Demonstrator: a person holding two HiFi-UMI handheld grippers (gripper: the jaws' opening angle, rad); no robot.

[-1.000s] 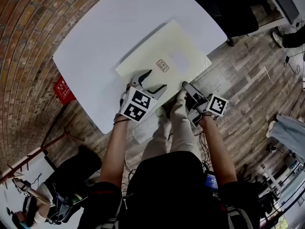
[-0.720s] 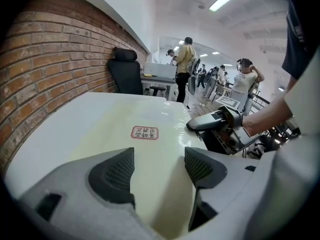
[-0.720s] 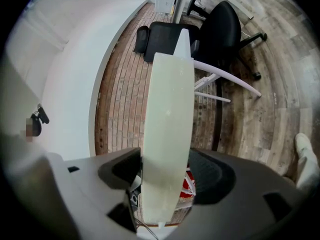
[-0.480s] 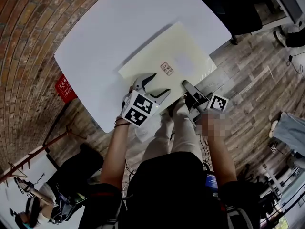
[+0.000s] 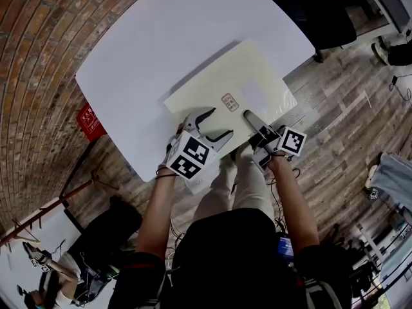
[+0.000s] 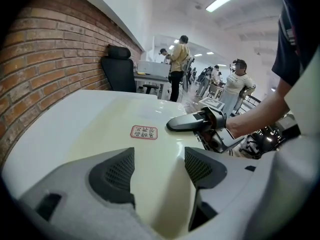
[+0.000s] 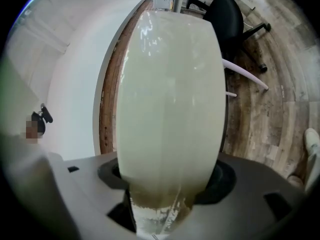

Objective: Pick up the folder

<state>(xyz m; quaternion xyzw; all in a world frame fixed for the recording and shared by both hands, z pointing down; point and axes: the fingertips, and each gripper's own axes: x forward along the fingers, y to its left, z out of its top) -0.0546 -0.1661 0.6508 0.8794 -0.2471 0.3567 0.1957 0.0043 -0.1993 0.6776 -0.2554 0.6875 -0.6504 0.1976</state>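
The pale yellow folder lies flat on the white table, turned at an angle, with its near right edge past the table's rim and over the wooden floor. That overhang looks to be why the right tongs have come in from the near side. They are clamped on the folder's free edge, one jaw above the sheet and one below, which a sheet lying fully on the table would not allow. In the right gripper view the folder runs straight out from between the closed jaws. It fills the middle of the frame, with the table to its left and the floor to its right. The left tongs are spread apart with nothing gripped, low over the near left part of the folder. In the left gripper view only the bare cover shows between the two dark pads. The red-framed label lies further ahead, and the right tongs are to the far right. The left tongs appear to be there to steady or support the wide, floppy sheet. The lift itself seems not yet begun, since the folder still looks flat on the table.
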